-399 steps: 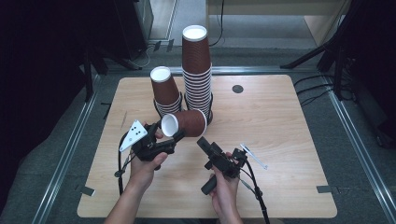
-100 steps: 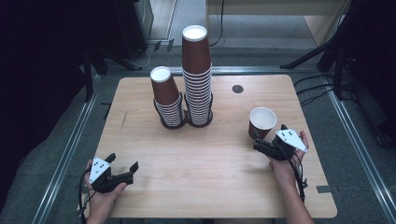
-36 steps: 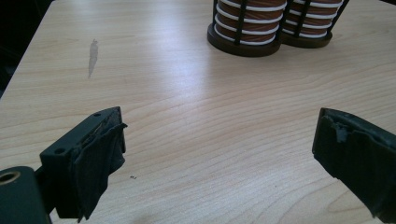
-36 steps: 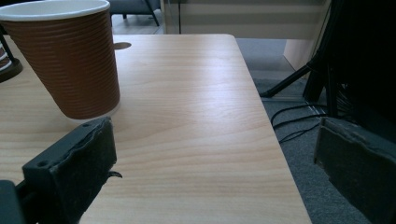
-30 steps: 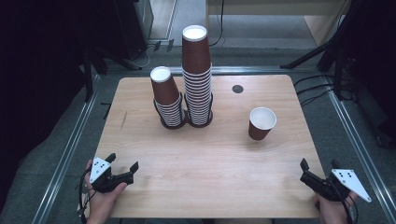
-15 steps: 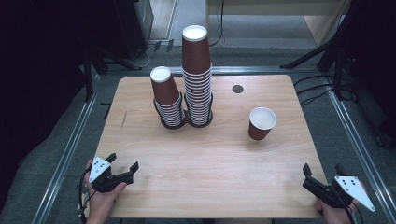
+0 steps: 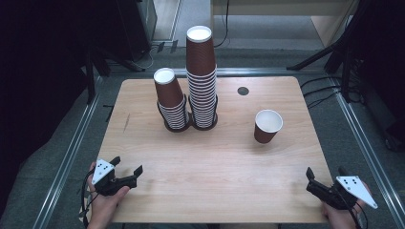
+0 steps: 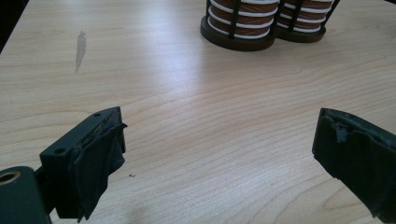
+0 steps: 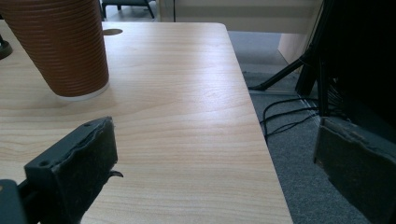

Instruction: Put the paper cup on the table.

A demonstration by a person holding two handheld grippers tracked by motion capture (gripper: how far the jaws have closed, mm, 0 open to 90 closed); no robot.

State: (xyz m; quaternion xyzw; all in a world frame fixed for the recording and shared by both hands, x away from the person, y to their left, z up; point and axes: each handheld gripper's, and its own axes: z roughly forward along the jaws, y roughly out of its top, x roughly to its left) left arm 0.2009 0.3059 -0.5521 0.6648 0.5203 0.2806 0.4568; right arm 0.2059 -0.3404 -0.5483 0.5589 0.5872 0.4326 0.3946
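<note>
Light wooden table; grey floor, perhaps carpet; dark surroundings

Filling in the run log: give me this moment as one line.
left gripper: open, empty, near-left table edge | right gripper: open, empty, near-right corner | single cup: upright, standing free | two cup stacks: untouched

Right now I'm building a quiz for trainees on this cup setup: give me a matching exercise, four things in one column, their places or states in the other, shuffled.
Things:
1. single paper cup
2. tall cup stack
3. short cup stack
4. left gripper

Places or states:
A. open, at the table's near left corner
B. stands alone, mouth up, on the table's right side
C. leans, left of its neighbour
D. the higher one, upside-down cups in a black holder

Pairs: 1-B, 2-D, 3-C, 4-A
</note>
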